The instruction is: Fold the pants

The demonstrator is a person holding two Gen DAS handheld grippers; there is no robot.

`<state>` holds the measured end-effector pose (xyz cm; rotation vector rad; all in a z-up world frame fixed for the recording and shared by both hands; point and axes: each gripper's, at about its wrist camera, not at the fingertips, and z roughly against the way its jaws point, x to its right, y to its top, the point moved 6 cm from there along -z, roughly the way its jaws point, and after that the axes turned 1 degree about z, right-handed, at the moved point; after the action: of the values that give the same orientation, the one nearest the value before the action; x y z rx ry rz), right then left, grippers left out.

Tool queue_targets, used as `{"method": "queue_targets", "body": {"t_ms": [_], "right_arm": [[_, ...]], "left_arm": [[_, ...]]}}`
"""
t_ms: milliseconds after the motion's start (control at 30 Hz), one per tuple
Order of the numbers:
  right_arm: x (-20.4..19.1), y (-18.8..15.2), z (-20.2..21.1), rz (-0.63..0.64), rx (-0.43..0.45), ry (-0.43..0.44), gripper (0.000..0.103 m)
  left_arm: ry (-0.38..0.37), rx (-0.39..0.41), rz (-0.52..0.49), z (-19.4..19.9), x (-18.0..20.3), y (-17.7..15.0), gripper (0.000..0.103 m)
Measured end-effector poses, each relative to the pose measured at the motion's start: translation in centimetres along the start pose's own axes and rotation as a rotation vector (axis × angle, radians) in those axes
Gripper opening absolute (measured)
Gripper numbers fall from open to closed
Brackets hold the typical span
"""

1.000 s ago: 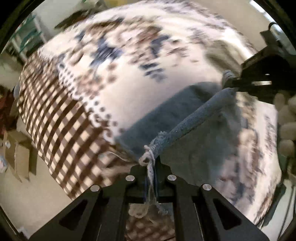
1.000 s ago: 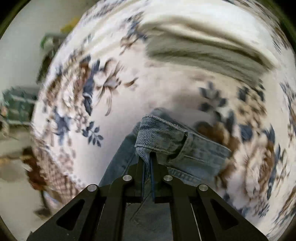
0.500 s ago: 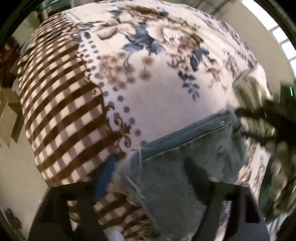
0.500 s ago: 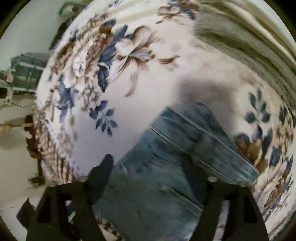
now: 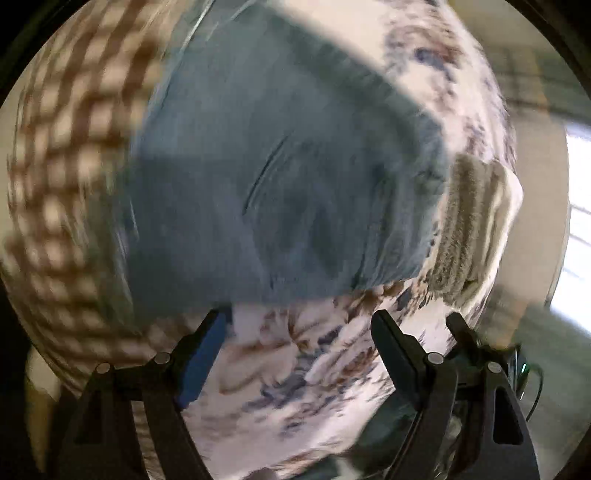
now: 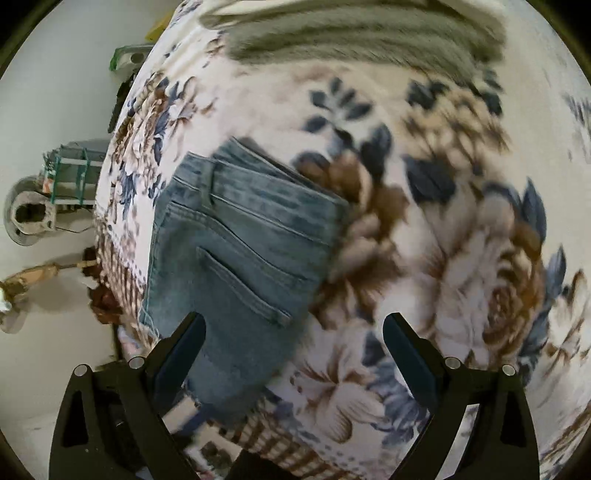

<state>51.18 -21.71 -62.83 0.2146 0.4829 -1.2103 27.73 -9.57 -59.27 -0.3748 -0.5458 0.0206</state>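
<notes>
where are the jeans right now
The jeans lie folded on the floral blanket, left of centre in the right wrist view, near its checked edge, with the grey striped cloth beyond them.

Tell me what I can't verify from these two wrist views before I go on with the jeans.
- Jeans, right wrist view: the lower edge is cut off behind the right gripper, so the fold's full outline is hidden.
- Jeans, left wrist view: motion blur hides seams and layers.
- Striped grey cloth, left wrist view: blurred, so what it is cannot be told.
- Left gripper: open, nothing between the fingers.
</notes>
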Motion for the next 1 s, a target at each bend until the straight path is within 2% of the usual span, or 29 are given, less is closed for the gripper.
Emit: {"method": "queue_targets", "body": {"t_ms": [100, 233, 333, 400, 467, 500, 567, 633, 700, 833, 1000], "right_arm": [[1.1, -0.4, -0.8, 0.022, -0.018, 0.036, 0.098], [1.2, 0.5, -3.6, 0.042, -0.041, 0.093, 0.097], [0.8, 2.3, -6.3, 0.032, -0.035, 0.143, 0.094], [0.9, 3.4, -7.9, 0.015, -0.028, 0.172, 0.088], [0.9, 4.3, -9.0, -0.009, -0.022, 0.204, 0.08], [1.0, 4.7, -9.5, -0.025, -0.01, 0.222, 0.071], [1.2, 5.4, -10.3, -0.062, 0.019, 0.251, 0.054], [1.4, 5.4, -10.5, -0.089, 0.06, 0.241, 0.041], [1.3, 4.9, -10.1, -0.102, 0.1, 0.239, 0.029], [1.8, 2.6, -8.3, -0.154, 0.161, 0.281, 0.025], [3.1, -2.7, -5.9, -0.223, 0.166, 0.315, 0.024]], "left_arm": [[-0.024, -0.007, 0.104, -2.3, -1.2, -0.6, 0.078], [-0.056, 0.029, 0.289, -4.2, -4.1, 0.5, 0.078], [-0.134, 0.058, 0.455, -4.2, -6.2, 1.5, 0.078], [-0.143, 0.091, 0.478, -3.6, -6.6, 2.4, 0.078], [-0.136, 0.148, 0.492, -2.5, -6.8, 3.3, 0.07], [-0.126, 0.173, 0.494, -2.0, -6.9, 3.8, 0.059], [-0.106, 0.215, 0.488, -1.2, -6.8, 4.6, 0.034], [-0.09, 0.231, 0.445, -0.7, -6.0, 5.1, 0.028], [-0.081, 0.241, 0.401, 0.1, -5.1, 5.6, 0.026], [-0.069, 0.251, 0.275, 1.0, -3.7, 5.6, 0.025], [-0.032, 0.224, 0.021, 3.5, -3.7, 5.8, 0.025]]}}
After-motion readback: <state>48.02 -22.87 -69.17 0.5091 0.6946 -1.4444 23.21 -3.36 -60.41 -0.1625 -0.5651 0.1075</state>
